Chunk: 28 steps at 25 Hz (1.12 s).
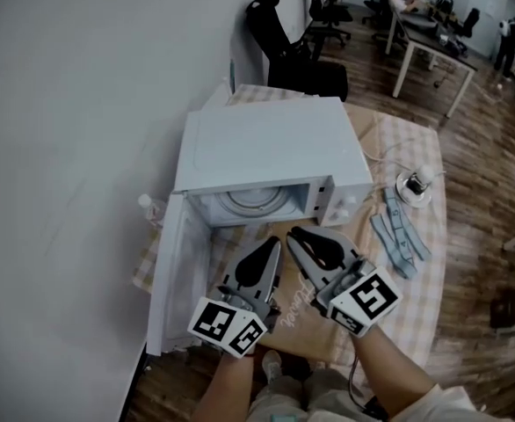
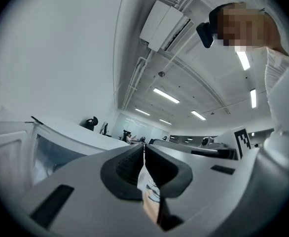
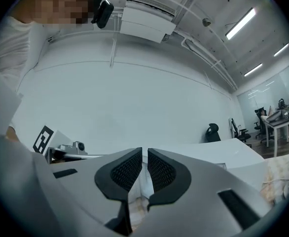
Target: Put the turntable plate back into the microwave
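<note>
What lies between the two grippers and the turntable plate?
Head view: only checked tablecloth and the microwave sill separate the left gripper and right gripper from the turntable plate.

Microwave (image 1: 266, 148): white. Turntable plate (image 1: 256, 202): pale, possibly clear. Tablecloth (image 1: 416, 143): beige-and-white check. Floor (image 1: 495, 192): brown planks. Left gripper (image 1: 273, 243), right gripper (image 1: 294, 233): grey, black pads, black-and-white square markers.

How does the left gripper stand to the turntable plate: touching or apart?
Apart. In the head view the turntable plate lies inside the microwave while the left gripper is outside the opening; its own view shows shut, empty jaws.
</note>
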Motion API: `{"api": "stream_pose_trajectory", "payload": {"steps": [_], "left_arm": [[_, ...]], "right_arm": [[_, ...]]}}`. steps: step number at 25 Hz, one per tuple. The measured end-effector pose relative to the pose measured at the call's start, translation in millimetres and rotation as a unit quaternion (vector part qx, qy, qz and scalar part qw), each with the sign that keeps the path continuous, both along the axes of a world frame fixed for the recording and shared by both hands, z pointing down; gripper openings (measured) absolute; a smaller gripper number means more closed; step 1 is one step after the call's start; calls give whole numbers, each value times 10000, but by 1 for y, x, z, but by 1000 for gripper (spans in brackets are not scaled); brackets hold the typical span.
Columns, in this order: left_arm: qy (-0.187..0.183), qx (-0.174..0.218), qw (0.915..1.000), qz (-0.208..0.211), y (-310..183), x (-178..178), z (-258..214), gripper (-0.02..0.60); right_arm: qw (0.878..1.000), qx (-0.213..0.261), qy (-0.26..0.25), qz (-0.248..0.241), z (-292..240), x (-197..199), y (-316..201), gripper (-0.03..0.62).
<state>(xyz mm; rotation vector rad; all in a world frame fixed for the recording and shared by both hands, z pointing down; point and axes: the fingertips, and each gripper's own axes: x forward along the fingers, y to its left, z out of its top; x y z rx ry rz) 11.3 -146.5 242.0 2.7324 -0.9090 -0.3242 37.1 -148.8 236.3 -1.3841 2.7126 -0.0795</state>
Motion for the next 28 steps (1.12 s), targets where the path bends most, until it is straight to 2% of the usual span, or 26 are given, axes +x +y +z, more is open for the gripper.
{"api": "stream_pose_trajectory", "payload": {"steps": [9, 15, 23, 28], "left_arm": [[11, 69, 9999, 94, 40, -7, -44, 9], [-134, 295, 9993, 175, 66, -12, -71, 9], [-356, 377, 9977, 430, 109, -24, -74, 9], [-337, 353, 9975, 520, 129, -33, -79, 3]], "right_arm": [[9997, 41, -71, -246, -32, -14, 50, 57], [9995, 103, -166, -262, -59, -20, 74, 55], [9982, 204, -197, -522, -71, -36, 114, 55], [9974, 175, -339, -615, -75, -44, 134, 54]]}}
